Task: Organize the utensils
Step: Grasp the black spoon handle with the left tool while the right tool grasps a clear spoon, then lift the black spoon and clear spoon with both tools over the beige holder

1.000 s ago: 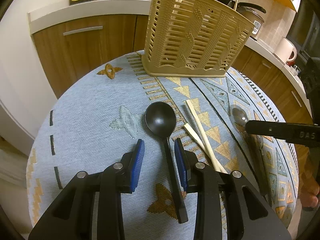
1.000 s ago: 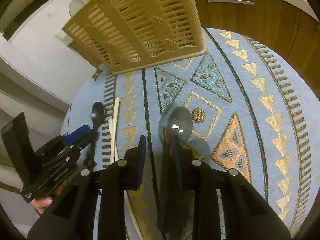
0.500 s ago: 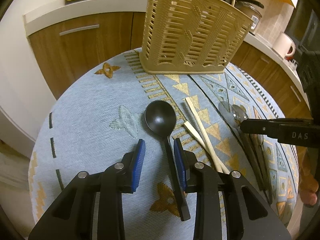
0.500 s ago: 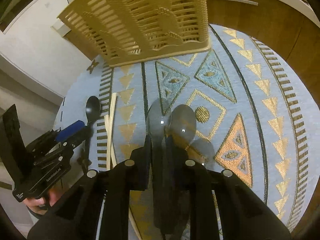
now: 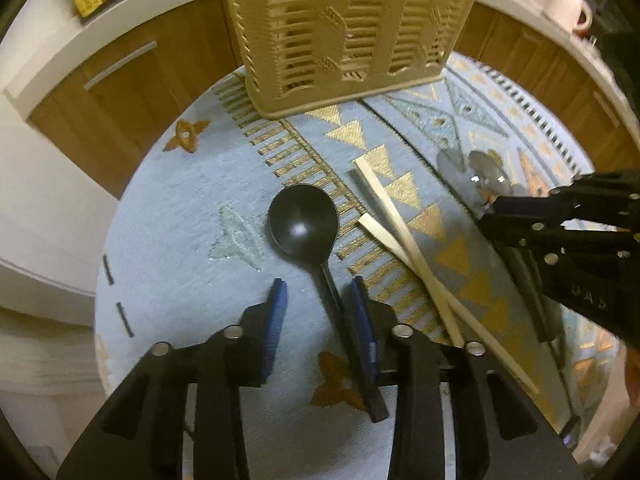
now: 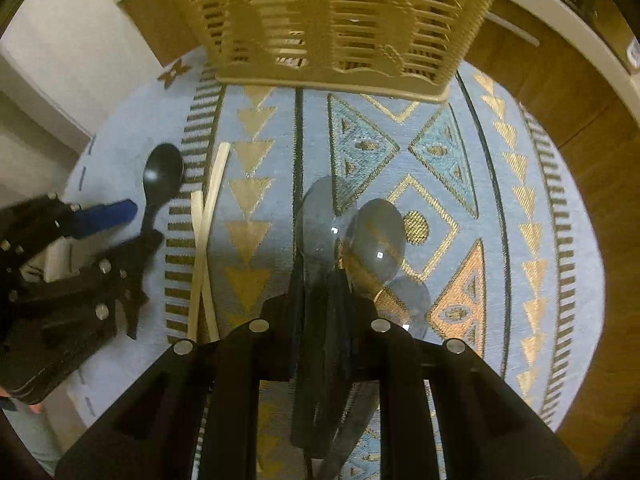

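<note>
Left gripper [image 5: 318, 296]: fingers closing around the black spoon [image 5: 304, 224] handle, not yet gripping. Right gripper [image 6: 320, 300]: fingers clamped on clear spoons [image 6: 374, 240].

I see a round surface [image 5: 168, 216] covered by a pale blue cloth [image 6: 472, 184] patterned with gold triangles and dark stripes. At its far side stands a tan slatted utensil basket [image 5: 344, 28]. A black spoon [image 5: 304, 224] lies on the cloth, bowl toward the basket. Just beside it two pale chopsticks [image 5: 404, 236] lie crossed. Further right lie the translucent grey spoons [image 6: 340, 236], overlapping.
</note>
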Motion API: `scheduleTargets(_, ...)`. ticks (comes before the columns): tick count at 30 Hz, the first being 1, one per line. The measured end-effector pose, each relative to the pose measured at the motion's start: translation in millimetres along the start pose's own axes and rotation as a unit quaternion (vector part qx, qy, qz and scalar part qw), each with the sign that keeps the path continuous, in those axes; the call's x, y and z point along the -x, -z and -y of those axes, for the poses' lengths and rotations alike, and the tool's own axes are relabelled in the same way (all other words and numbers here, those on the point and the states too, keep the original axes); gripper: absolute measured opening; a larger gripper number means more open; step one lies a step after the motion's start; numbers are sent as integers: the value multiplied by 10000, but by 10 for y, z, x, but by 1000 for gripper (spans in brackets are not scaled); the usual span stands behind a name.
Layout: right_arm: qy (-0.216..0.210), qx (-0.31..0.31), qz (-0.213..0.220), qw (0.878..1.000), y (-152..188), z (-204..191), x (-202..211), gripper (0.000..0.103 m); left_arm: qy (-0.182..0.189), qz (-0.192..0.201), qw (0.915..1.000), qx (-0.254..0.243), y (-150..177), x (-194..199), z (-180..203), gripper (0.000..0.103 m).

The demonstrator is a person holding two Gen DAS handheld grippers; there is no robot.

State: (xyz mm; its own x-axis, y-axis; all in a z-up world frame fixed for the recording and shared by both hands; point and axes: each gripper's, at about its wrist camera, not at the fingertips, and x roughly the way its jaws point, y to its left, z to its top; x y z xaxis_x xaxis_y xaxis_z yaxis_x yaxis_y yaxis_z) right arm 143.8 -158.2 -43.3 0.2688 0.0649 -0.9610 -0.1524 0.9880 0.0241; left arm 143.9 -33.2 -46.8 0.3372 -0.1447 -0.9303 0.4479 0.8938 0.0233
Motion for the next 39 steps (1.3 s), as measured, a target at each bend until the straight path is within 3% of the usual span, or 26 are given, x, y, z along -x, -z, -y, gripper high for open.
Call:
scheduleTargets(1,63,70,17,10000,0,-34,-2,13,-54,-11,10000,-50,-9,-2,19,21)
scheduleTargets(2,72,98,25,9999,-1,-62,-5,11,-92,-9,9999,-75,-13,-1,30,8)
scheduleTargets(4,-1,94,53,9999,5,-74,-2,10,-103,6,9999,-33,-22,3,24,5)
scheduleTargets(10,-443,67,249,9987,138,-44,21,10,336,474,9976,377,86,112,-67,5)
scheduleTargets(16,-761,-3,758,9942,375,144,244,10,634,1238,9864,873,191,335,-133,5)
scheduleTargets(20,-1066,-3,1095,9883,499,246,497,10,680,1819,9773,848,211,592,-154,5)
scheduleTargets(27,-1410,62,1816,9732,512,269,1023,10,840,2688,9541,1018,207,1068,-184,5)
scheduleTargets(31,-1514,82,2343,9603,407,260,1316,10,946,2921,9454,1097,119,1275,-213,5)
scheduleTargets(39,-1617,-26,3338,9287,143,384,1853,10,1060,3858,9073,1294,-193,1717,-360,5)
